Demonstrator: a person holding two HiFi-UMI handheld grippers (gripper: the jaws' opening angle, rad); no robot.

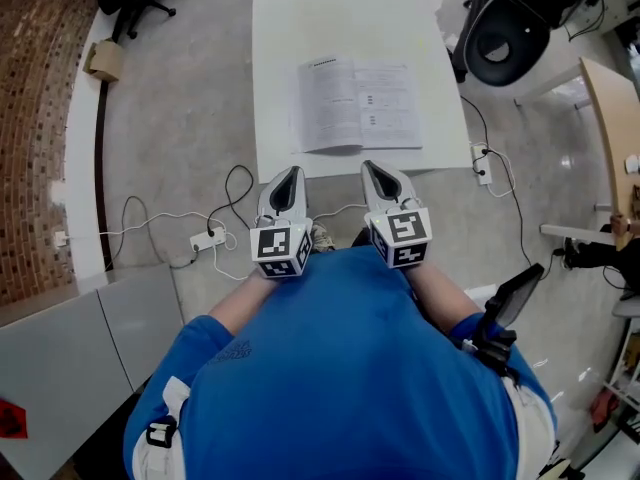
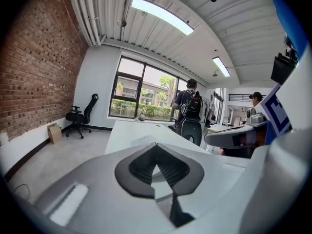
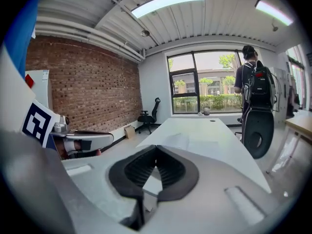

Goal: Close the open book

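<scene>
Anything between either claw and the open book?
Nothing visible. The left claw and right claw, both shut and empty, sit at the near edge of the table; only bare white tabletop lies between them and the open book.

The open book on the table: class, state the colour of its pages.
White pages with dark printed text; the open book shows best in the head view.

The person wears a blue short-sleeved shirt [image 1: 350, 368]. The left gripper [image 1: 290, 174] and right gripper [image 1: 373, 167] match: pale grey shells, black ribbed pads [image 2: 139, 172] and, at the near end, a cube [image 1: 282, 249] of black-and-white square markers.
</scene>
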